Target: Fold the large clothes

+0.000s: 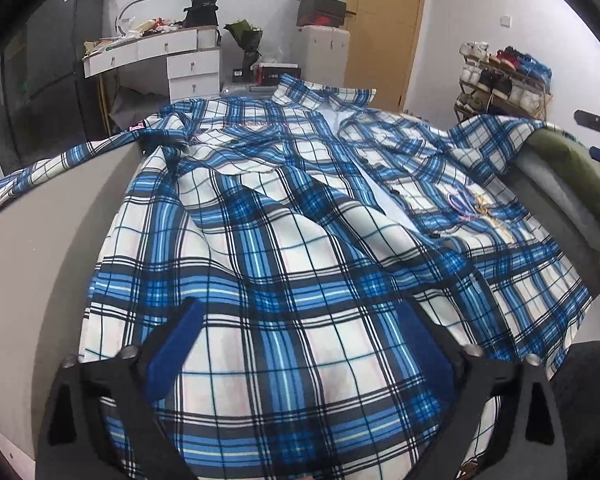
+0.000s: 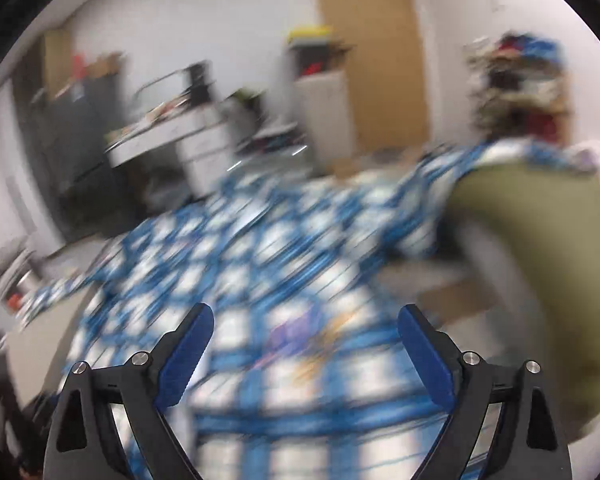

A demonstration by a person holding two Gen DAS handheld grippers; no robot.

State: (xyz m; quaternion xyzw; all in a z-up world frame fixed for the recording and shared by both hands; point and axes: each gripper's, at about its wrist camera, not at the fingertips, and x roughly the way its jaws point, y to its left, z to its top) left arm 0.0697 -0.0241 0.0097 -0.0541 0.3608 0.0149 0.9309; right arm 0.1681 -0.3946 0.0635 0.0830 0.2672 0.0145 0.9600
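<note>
A large blue, white and black plaid shirt (image 1: 284,216) lies spread front-up on the grey table (image 1: 40,248), collar at the far end, one sleeve trailing off to the left. My left gripper (image 1: 300,312) hovers over the shirt's near hem, jaws wide open, blue pads clear of the cloth. The right wrist view is smeared by motion. There the same plaid shirt (image 2: 260,280) fills the middle, and my right gripper (image 2: 306,320) is open above it with nothing between its fingers.
An olive-green garment (image 1: 572,164) lies at the table's right edge, also blurred as the green garment (image 2: 548,264). Behind stand a white drawer desk (image 1: 156,60), a dark cabinet (image 1: 48,80), a wooden door (image 1: 384,28) and a shoe rack (image 1: 504,76).
</note>
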